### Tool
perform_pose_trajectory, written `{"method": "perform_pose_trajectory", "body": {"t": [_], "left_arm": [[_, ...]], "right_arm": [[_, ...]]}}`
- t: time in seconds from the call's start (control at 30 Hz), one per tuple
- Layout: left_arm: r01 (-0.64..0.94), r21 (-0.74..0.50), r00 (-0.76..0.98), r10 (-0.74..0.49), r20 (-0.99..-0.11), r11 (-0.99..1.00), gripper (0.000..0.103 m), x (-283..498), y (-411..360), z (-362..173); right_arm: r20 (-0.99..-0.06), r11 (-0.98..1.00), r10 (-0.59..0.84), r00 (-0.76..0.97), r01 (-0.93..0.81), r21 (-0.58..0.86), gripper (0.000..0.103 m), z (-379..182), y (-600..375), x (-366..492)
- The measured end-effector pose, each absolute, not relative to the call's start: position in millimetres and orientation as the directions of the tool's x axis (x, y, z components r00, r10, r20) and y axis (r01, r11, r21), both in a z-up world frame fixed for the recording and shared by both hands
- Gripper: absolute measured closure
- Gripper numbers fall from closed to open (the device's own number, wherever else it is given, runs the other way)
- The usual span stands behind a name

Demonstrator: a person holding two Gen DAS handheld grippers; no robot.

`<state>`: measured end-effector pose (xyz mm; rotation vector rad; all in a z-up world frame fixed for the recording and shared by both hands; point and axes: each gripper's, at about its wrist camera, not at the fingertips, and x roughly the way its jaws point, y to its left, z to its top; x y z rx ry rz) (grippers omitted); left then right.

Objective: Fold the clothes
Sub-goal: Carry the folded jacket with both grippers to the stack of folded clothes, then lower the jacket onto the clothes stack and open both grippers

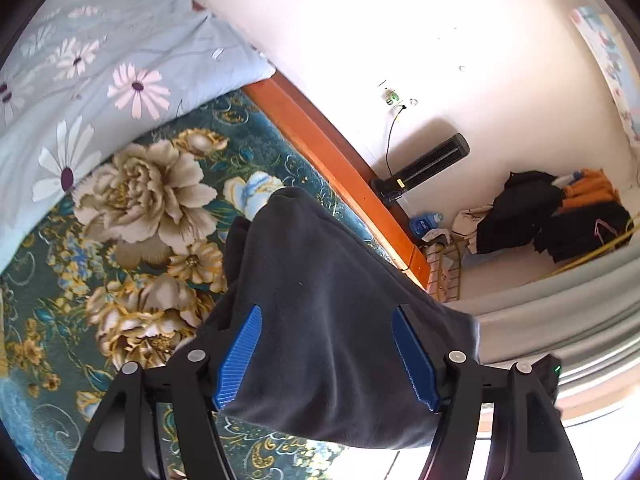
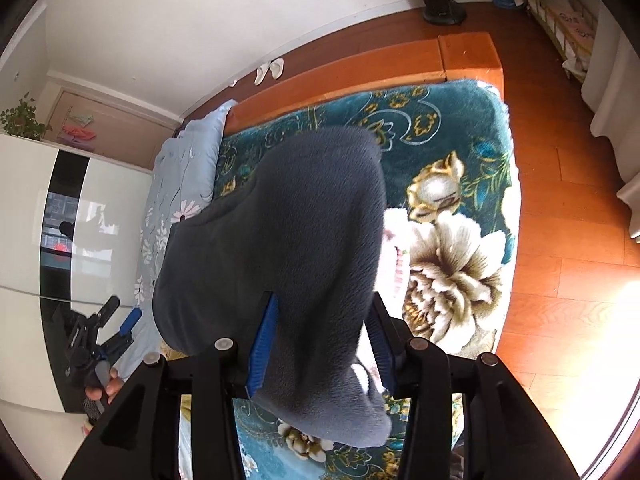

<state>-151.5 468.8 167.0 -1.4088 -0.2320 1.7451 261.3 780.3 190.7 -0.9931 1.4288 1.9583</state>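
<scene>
One dark fleece garment (image 2: 288, 240). One teal floral blanket (image 2: 460, 152) on bed. One light-blue flowered quilt (image 1: 100, 60). Two white slippers (image 2: 270, 70). One black tower fan (image 1: 432, 164). One blue bottle (image 1: 424, 224). One potted plant (image 2: 22, 118).

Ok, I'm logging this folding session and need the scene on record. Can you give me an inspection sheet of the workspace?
Surface: bed with a teal floral blanket, wooden frame.
Job's things: dark grey fleece garment, lifted above the bed.
Clutter: light blue floral quilt on the bed; white and pink cloth under the garment.
Grippers: left gripper wide apart, garment draped between the fingers; right gripper closer together around a fold, grip unclear.
Cables: one from the wall outlet to the tower fan.
Surroundings: clothes pile, slippers, wardrobe, wooden floor.
</scene>
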Motion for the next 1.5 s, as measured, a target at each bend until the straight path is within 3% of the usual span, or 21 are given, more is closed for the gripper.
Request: {"method": "perform_pose_trajectory", "body": {"t": [0.37, 0.57, 0.8, 1.2, 1.33, 1.5], "left_arm": [[-0.477, -0.571, -0.088, 0.682, -0.726, -0.668, 0.027, -107.7, 453.7, 167.9], [-0.57, -0.568, 0.03, 0.675, -0.737, -0.595, 0.027, -74.7, 484.9, 151.1], [-0.609, -0.545, 0.099, 0.626, -0.773, -0.576, 0.027, -58.8, 526.3, 124.6], [-0.63, -0.542, 0.144, 0.602, -0.785, -0.557, 0.027, -84.8, 589.0, 92.5], [-0.627, -0.533, 0.136, 0.594, -0.793, -0.568, 0.026, -87.1, 592.1, 85.9], [-0.602, -0.551, 0.15, 0.596, -0.789, -0.578, 0.026, -89.4, 584.5, 84.8]], "right_arm": [[-0.834, -0.352, 0.122, -0.538, -0.809, 0.471, 0.057, 210.0, 758.9, 271.6], [-0.796, -0.528, 0.126, -0.592, -0.719, 0.451, 0.057, 230.4, 726.4, 237.4], [-0.845, -0.567, 0.013, -0.535, -0.7, 0.435, 0.057, 185.5, 712.8, 193.2], [-0.901, -0.484, 0.047, -0.432, -0.798, 0.358, 0.057, 123.4, 778.5, 164.2], [-0.903, -0.506, 0.036, -0.428, -0.787, 0.353, 0.047, 112.5, 788.5, 152.9], [-0.917, -0.581, 0.045, -0.397, -0.757, 0.299, 0.044, 109.8, 779.9, 147.8]]}}
